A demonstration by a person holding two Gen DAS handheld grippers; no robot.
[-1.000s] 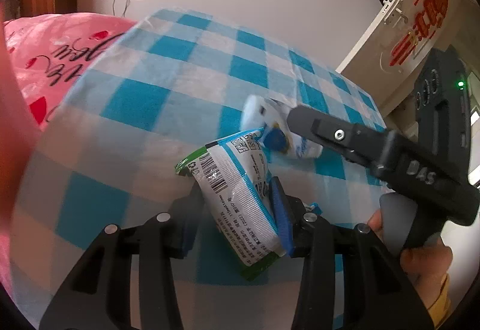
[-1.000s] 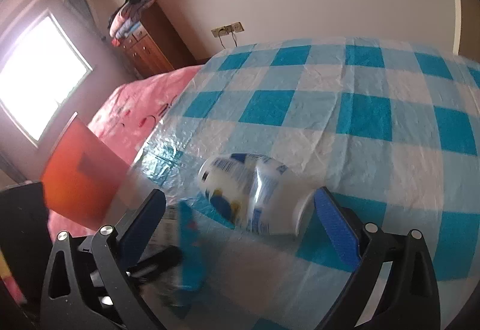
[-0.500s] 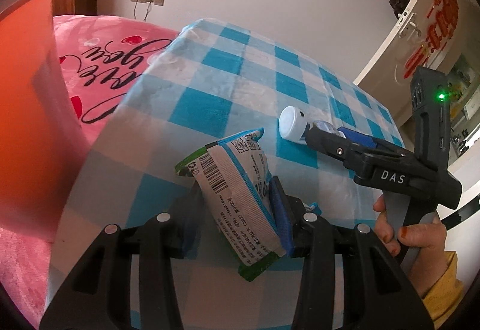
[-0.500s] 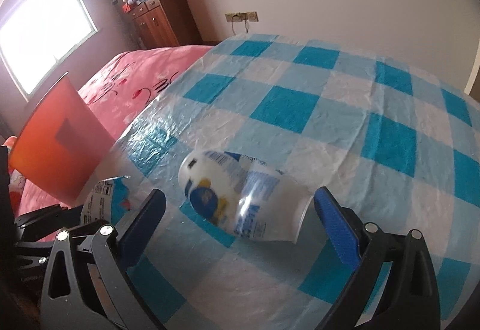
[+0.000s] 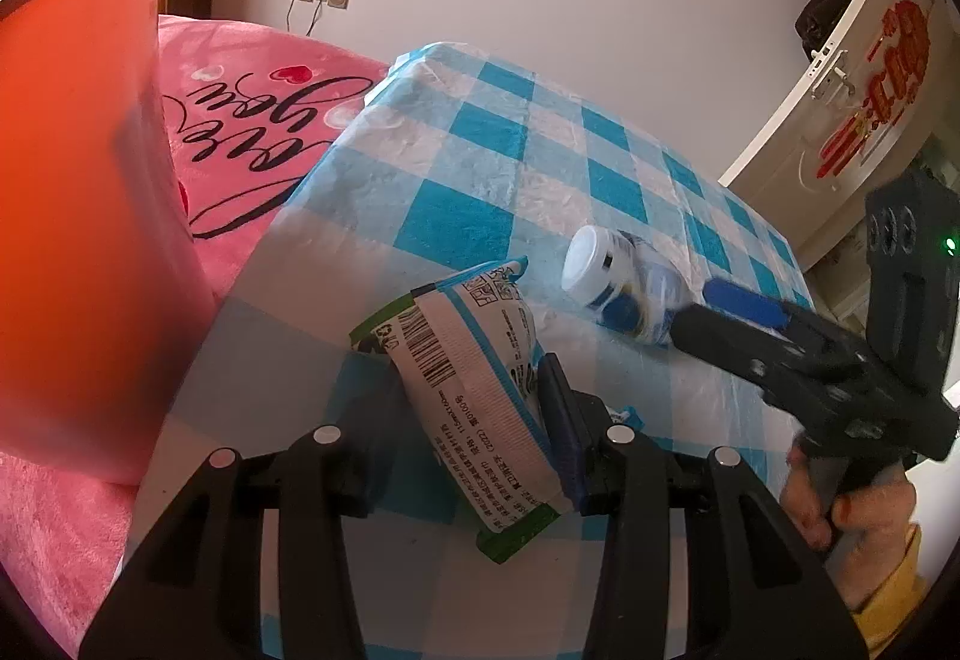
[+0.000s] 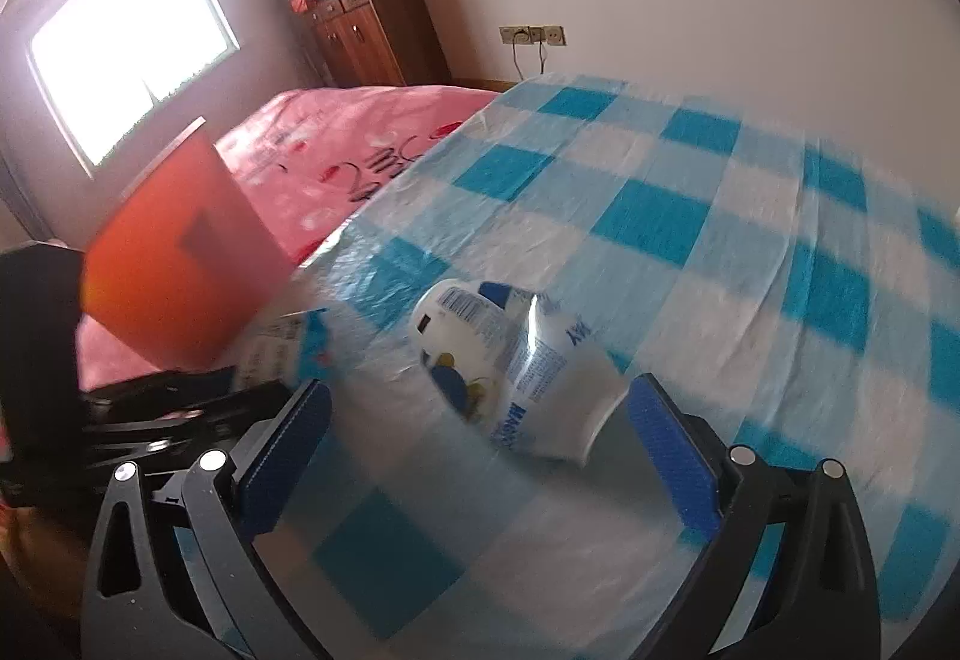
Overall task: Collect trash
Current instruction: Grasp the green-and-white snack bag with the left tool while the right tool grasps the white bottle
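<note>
The left gripper (image 5: 474,408) had its jaws clamped on the snack wrapper (image 5: 474,390), pinched across its middle and carried clear of the checked tabletop (image 5: 456,216), with the orange bin (image 5: 78,240) looming large at the left beside the pink bed (image 5: 252,120). Over on the right, the right gripper (image 6: 480,420) sat with its jaws wide apart, nothing pressed between them, and the crumpled white bottle (image 6: 510,384) lay on its side on the tabletop just ahead of the blue pads. The step in hand looked like two jobs at once: get the wrapper over the bin, and close on that bottle. To do it well, the left hand probably needed to bring the wrapper fully past the bin's rim before letting go, since a light packet could flutter out. The right wanted its pads either side of the bottle's body, low to the cloth, squeezing squarely so the slick plastic didn't squirt away.
</note>
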